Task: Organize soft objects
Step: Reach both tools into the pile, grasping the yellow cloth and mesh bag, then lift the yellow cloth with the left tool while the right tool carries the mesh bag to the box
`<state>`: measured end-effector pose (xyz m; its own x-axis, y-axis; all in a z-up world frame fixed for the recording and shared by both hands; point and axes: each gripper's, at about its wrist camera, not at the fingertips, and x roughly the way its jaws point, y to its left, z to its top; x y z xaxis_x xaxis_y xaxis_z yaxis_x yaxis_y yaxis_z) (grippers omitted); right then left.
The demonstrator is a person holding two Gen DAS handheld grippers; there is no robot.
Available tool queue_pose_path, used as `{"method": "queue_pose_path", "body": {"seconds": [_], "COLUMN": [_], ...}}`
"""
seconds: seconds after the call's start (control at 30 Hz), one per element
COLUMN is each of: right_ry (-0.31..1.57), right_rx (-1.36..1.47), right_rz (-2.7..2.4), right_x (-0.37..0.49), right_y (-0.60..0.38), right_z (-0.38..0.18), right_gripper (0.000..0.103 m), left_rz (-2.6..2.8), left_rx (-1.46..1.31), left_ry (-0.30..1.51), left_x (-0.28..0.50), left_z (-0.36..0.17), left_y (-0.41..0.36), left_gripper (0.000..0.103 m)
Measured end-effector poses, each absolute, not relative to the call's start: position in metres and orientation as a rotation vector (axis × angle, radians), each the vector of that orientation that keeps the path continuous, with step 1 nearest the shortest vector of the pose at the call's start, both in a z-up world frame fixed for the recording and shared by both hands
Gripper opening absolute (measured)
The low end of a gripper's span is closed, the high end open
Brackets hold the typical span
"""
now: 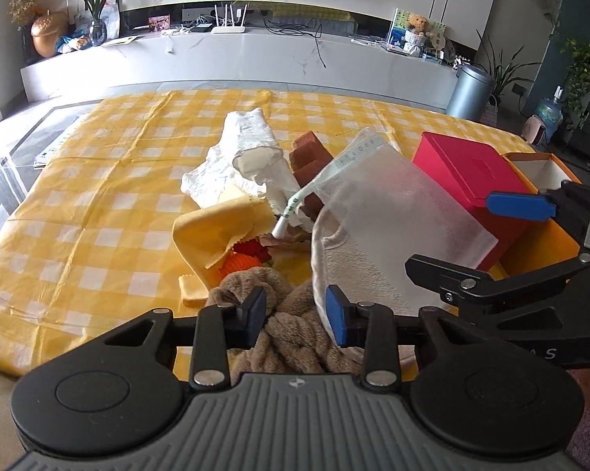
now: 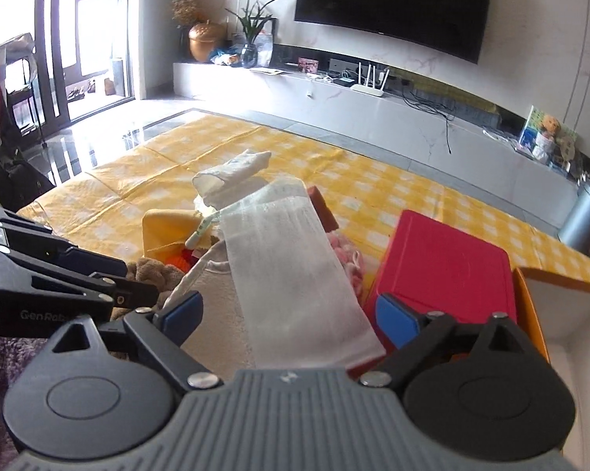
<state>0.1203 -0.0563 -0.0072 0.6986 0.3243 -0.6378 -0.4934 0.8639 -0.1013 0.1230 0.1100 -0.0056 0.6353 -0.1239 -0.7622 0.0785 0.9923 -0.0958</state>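
Note:
A pile of soft things lies on the yellow checked cloth [image 1: 98, 204]: a crumpled white cloth [image 1: 240, 157], a yellow cloth [image 1: 212, 231], a brown fuzzy towel [image 1: 291, 329], a cream towel [image 1: 358, 271] and a translucent white bag [image 1: 405, 208] with a green-printed drawstring. My left gripper [image 1: 297, 316] is open, its fingers astride the brown towel, not closed on it. My right gripper [image 2: 291, 314] is open around the near end of the translucent bag [image 2: 291, 271], which lies over the cream towel [image 2: 216, 298]. The right gripper also shows in the left wrist view [image 1: 464, 235].
A red box [image 1: 471, 180] and an open orange box [image 1: 538, 235] stand at the right, also in the right wrist view, red box [image 2: 448, 271]. A brown block [image 1: 310, 157] sits behind the pile. A grey bin [image 1: 469, 92] and a TV bench stand beyond the table.

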Motion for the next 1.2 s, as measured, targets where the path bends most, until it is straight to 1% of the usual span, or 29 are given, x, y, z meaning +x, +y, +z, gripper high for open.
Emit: {"method": "queue_pose_path", "body": {"seconds": [0.07,0.2,0.27,0.3,0.37,0.43,0.47,0.5,0.53,0.6,0.63,0.67,0.7,0.73,0.77,0.8,0.83,0.87,0.9,0.93,0.97,1.0,1.2], "right_ry": [0.633,0.615,0.622,0.628,0.631,0.628,0.628,0.634,0.644,0.658,0.661,0.662,0.658,0.652,0.647,0.643,0.642,0.641,0.641,0.64,0.635,0.629,0.6], "right_rx": [-0.325,-0.373,-0.38,-0.378,-0.38,-0.391,-0.389,-0.386,-0.38,-0.367,-0.365,-0.364,-0.366,-0.376,-0.388,-0.395,-0.394,-0.389,-0.383,-0.378,-0.372,-0.364,-0.327], "right_rz": [0.475,0.508,0.514,0.521,0.527,0.524,0.523,0.522,0.521,0.515,0.513,0.514,0.512,0.508,0.504,0.499,0.5,0.499,0.499,0.499,0.494,0.492,0.494], "right_x": [0.127,0.141,0.148,0.15,0.153,0.156,0.156,0.157,0.159,0.159,0.16,0.159,0.159,0.159,0.158,0.158,0.158,0.158,0.158,0.158,0.158,0.158,0.15], "right_y": [-0.045,-0.033,-0.028,-0.026,-0.023,-0.019,-0.019,-0.019,-0.02,-0.022,-0.022,-0.023,-0.023,-0.023,-0.023,-0.022,-0.023,-0.023,-0.024,-0.025,-0.027,-0.028,-0.036], "right_z": [-0.01,-0.015,-0.019,-0.02,-0.024,-0.027,-0.03,-0.031,-0.032,-0.033,-0.034,-0.034,-0.035,-0.035,-0.035,-0.034,-0.033,-0.032,-0.031,-0.029,-0.027,-0.025,-0.006], "right_gripper": [0.094,0.094,0.094,0.094,0.093,0.093,0.09,0.085,0.082,0.072,0.07,0.066,0.058,0.054,0.045,0.037,0.032,0.019,0.013,0.012,0.009,0.005,0.002], "left_rz": [-0.139,-0.191,-0.215,-0.227,-0.249,-0.275,-0.284,-0.288,-0.293,-0.288,-0.284,-0.278,-0.27,-0.264,-0.26,-0.254,-0.249,-0.238,-0.229,-0.214,-0.201,-0.188,-0.133], "left_rx": [-0.008,0.185,0.26,0.298,0.355,0.386,0.396,0.405,0.413,0.423,0.424,0.419,0.411,0.404,0.406,0.415,0.423,0.432,0.439,0.442,0.438,0.433,0.42], "left_ry": [0.878,0.845,0.837,0.834,0.828,0.833,0.845,0.859,0.872,0.894,0.9,0.907,0.913,0.917,0.919,0.918,0.92,0.92,0.918,0.911,0.905,0.898,0.856], "left_x": [0.132,0.152,0.163,0.171,0.181,0.192,0.197,0.201,0.205,0.211,0.212,0.214,0.216,0.217,0.217,0.217,0.216,0.216,0.215,0.213,0.211,0.209,0.193], "left_z": [-0.003,0.001,-0.003,-0.006,-0.014,-0.023,-0.027,-0.032,-0.037,-0.044,-0.046,-0.048,-0.049,-0.049,-0.049,-0.048,-0.048,-0.049,-0.049,-0.049,-0.047,-0.044,-0.017], "left_y": [0.116,0.123,0.127,0.129,0.13,0.133,0.133,0.133,0.133,0.133,0.133,0.135,0.135,0.136,0.137,0.136,0.134,0.133,0.132,0.128,0.128,0.128,0.124], "left_gripper": [0.042,0.046,0.055,0.057,0.065,0.066,0.066,0.066,0.066,0.062,0.057,0.052,0.048,0.041,0.034,0.03,0.021,0.011,0.007,0.005,0.003,0.002,0.002]}}
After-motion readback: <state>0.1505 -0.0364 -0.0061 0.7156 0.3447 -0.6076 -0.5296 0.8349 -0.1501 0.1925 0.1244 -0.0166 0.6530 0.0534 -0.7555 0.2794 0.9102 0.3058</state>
